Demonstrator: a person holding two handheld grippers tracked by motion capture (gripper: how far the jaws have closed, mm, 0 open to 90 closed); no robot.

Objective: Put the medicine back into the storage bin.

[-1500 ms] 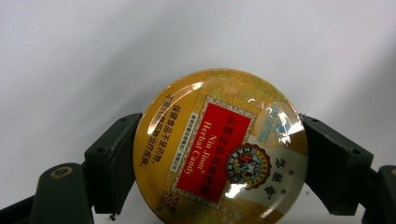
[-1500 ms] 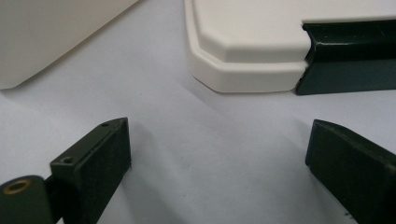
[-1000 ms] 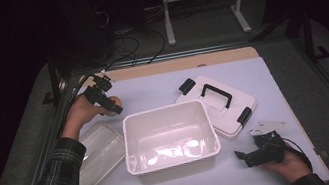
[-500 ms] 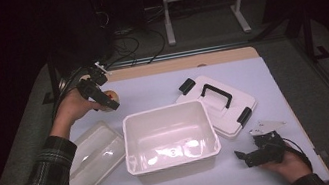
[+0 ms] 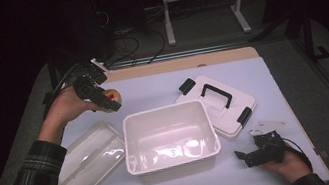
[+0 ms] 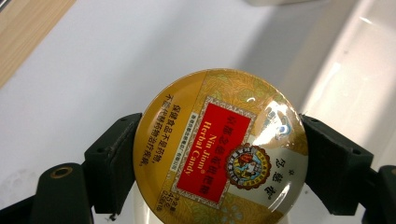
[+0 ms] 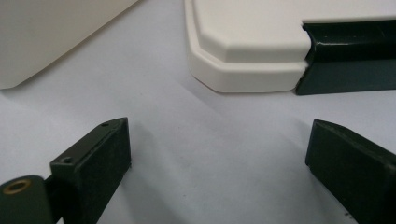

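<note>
The thing in hand is a round, flat metal candy tin [image 6: 219, 149] with a glossy gold lid. The lid carries a red rectangular label with pale lettering that reads "Nin Jiom Herbal Candy", columns of dark Chinese characters to one side, a round emblem at the label's corner and a white patch beside it. The left tongs [image 6: 219, 163] are clamped on this tin, one black pad pressed against each side of its rim, so the lid faces the camera on that gripper. In the high view the tin [image 5: 113, 96] sits at the tip of the left tongs [image 5: 112, 101], held in the air above the far left part of the pale grey table [image 5: 152, 92], beyond the far left corner of the open white plastic box [image 5: 170, 139].

The right tongs [image 7: 217, 158] stand wide apart with nothing between them, only bare table. In the high view they [image 5: 241, 155] rest low at the near right corner of the table, pointing toward the box.

By count: one candy tin, one deep white rectangular box standing open and empty, one white lid with black handle and black clips [image 5: 217, 104] lying flat just right of the box, and one clear shallow plastic tray [image 5: 90, 158] lying left of it, tilted askew. Two grippers, one in each hand.
</note>
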